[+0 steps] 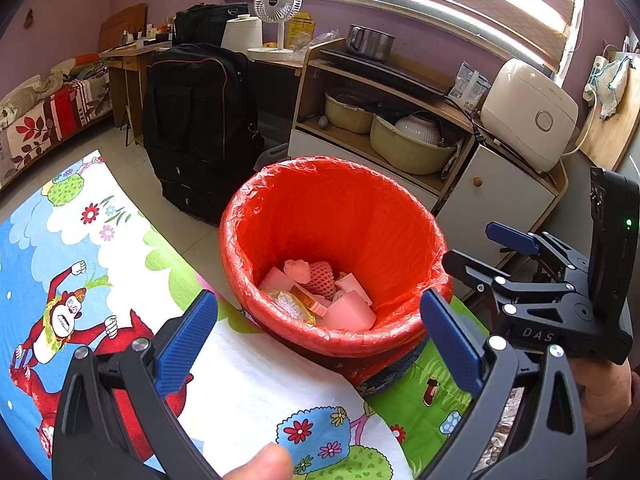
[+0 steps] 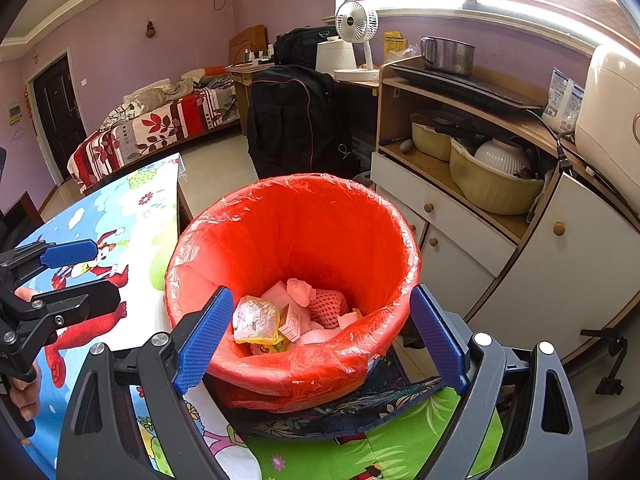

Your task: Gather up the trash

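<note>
A bin lined with a red plastic bag stands at the edge of a cartoon-print tablecloth; it also shows in the right wrist view. Inside lie trash pieces: white foam blocks, a pink foam net and a crumpled yellow wrapper. My left gripper is open and empty just before the bin's near rim. My right gripper is open and empty over the near rim; it shows at the right of the left wrist view.
A black suitcase stands on the floor behind the bin. A wooden cabinet with basins, a pot and a rice cooker is to the right. A bed lies at the far left.
</note>
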Demonstrator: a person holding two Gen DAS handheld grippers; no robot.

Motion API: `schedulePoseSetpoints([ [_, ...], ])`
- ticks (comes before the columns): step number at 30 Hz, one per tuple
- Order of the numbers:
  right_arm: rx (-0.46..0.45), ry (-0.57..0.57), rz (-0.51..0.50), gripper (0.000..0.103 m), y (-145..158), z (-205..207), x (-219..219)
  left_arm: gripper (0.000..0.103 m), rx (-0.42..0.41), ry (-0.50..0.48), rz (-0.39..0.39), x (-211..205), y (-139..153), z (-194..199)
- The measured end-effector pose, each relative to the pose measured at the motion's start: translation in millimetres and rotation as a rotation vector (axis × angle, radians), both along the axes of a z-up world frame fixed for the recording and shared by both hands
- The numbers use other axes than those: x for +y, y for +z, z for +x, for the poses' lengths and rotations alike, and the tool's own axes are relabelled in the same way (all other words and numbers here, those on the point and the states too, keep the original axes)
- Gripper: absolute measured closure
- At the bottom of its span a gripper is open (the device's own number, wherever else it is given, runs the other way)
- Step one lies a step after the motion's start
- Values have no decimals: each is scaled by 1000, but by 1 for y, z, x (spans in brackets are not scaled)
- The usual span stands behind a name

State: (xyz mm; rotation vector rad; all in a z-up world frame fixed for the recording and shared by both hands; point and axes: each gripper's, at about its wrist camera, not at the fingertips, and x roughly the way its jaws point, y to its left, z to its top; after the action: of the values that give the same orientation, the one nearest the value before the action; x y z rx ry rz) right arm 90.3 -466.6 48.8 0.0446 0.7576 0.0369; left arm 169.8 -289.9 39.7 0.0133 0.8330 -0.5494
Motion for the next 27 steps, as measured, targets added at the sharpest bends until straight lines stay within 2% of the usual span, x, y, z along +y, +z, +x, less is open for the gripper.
schedulePoseSetpoints([
  [27, 0, 1, 2, 19, 1, 1, 1, 5, -5, -7, 1, -2, 1, -1],
])
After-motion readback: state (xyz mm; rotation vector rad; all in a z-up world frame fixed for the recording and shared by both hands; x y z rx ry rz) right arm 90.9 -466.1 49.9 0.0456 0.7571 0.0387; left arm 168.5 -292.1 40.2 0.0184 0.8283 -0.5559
